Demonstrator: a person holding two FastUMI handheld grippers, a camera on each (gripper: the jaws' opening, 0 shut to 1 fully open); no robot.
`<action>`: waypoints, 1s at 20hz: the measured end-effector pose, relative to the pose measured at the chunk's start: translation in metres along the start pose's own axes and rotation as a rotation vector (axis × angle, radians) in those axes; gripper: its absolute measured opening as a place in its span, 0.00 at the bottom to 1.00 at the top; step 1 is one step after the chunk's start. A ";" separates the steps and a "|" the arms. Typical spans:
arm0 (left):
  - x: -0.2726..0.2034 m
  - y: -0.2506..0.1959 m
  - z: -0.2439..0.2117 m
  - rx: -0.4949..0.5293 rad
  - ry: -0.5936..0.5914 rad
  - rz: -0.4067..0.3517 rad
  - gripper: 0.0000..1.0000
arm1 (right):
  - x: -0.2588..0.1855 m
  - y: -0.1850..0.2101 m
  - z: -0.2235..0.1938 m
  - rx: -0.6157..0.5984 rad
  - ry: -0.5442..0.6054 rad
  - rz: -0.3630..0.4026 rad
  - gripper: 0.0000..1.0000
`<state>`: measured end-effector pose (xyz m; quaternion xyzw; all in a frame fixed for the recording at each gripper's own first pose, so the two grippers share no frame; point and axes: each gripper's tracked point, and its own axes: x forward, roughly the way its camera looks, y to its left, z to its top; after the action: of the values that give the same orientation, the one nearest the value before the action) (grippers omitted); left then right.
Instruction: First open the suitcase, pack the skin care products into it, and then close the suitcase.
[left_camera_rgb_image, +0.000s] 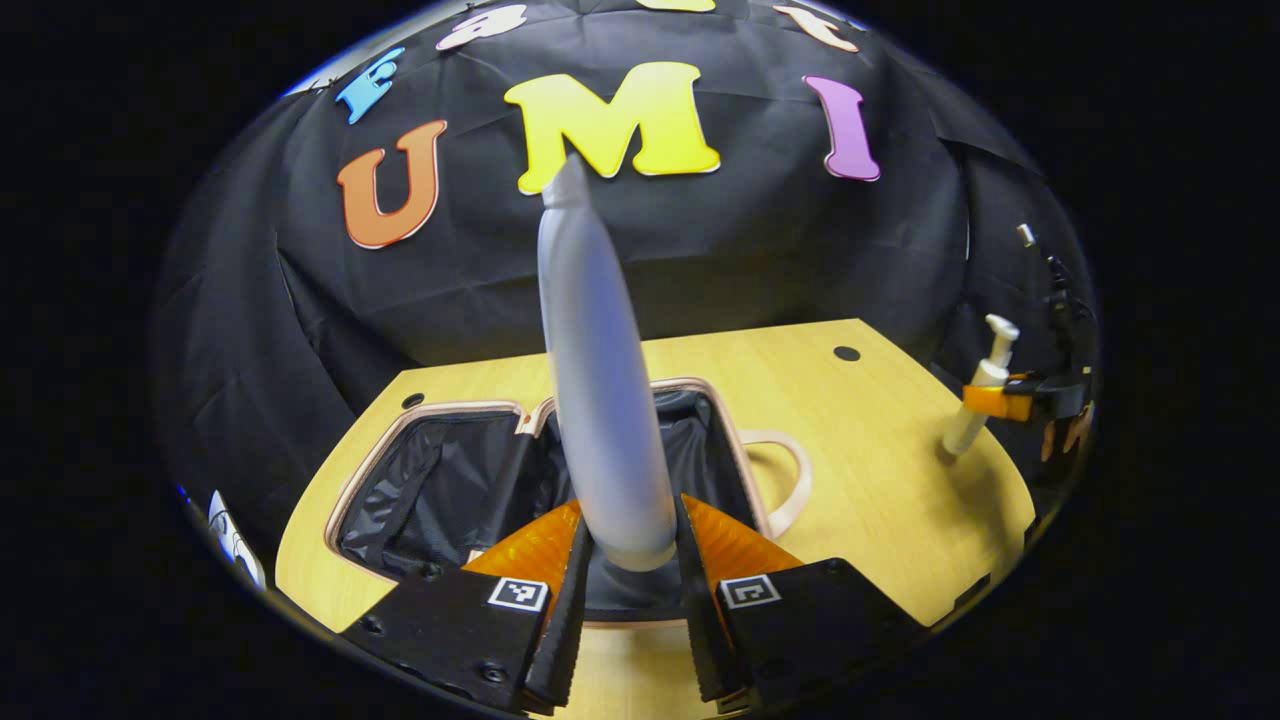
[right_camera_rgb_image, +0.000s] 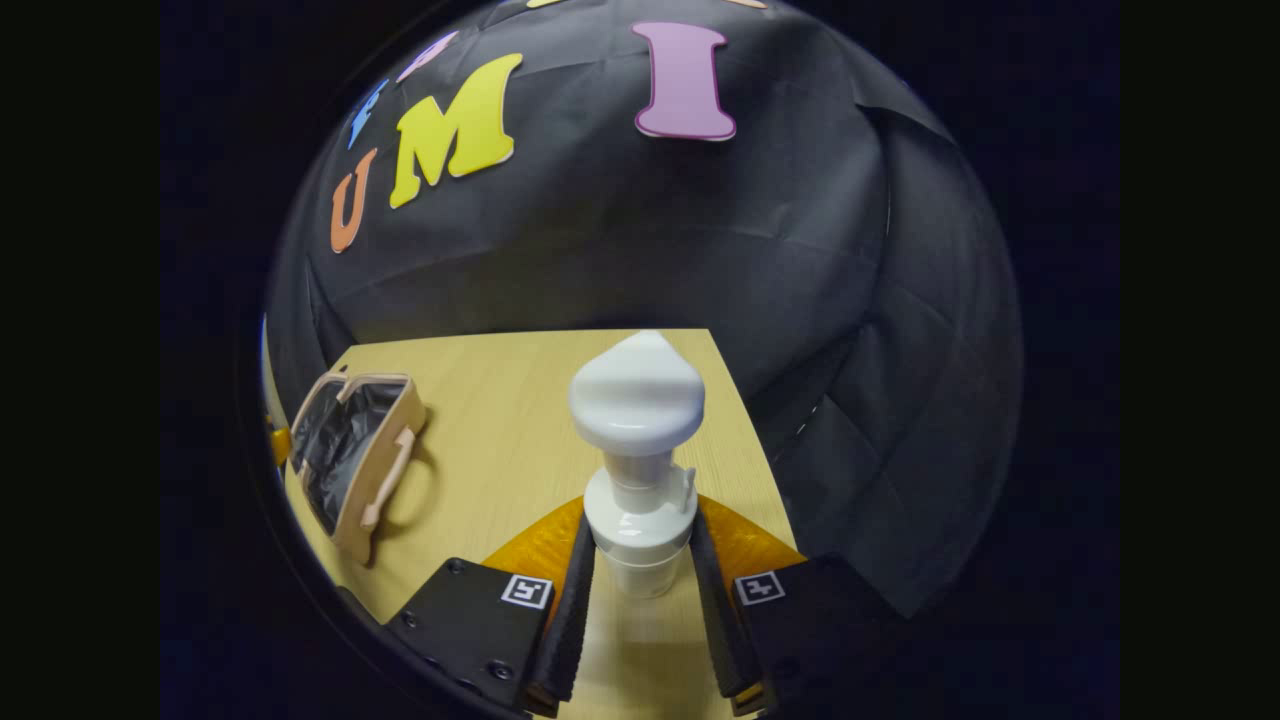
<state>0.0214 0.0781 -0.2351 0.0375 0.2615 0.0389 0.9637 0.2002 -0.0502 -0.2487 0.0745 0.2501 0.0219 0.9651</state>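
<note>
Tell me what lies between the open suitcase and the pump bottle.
Bare tabletop in the right gripper view, between suitcase and pump bottle.

Your grey tube (left_camera_rgb_image: 600, 400) appears motion-blurred and hides the suitcase (left_camera_rgb_image: 440, 480) hinge; the pump bottle (right_camera_rgb_image: 637, 470) base is hidden.

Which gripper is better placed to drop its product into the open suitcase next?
Left. The left gripper holds a grey tube directly over the open suitcase. The right gripper grips a pump bottle standing on the table, well away from it.
</note>
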 end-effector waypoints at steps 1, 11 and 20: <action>0.006 0.011 -0.005 0.003 0.022 0.008 0.48 | -0.012 0.005 0.008 0.035 -0.014 0.004 0.49; 0.064 0.044 -0.080 0.012 0.345 -0.038 0.48 | -0.104 0.037 0.014 0.028 -0.085 -0.049 0.48; 0.075 0.033 -0.111 -0.006 0.498 -0.037 0.48 | -0.111 0.056 -0.019 0.014 -0.039 -0.017 0.48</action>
<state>0.0277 0.1239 -0.3647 0.0192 0.4914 0.0300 0.8702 0.0936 -0.0015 -0.2033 0.0798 0.2320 0.0105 0.9694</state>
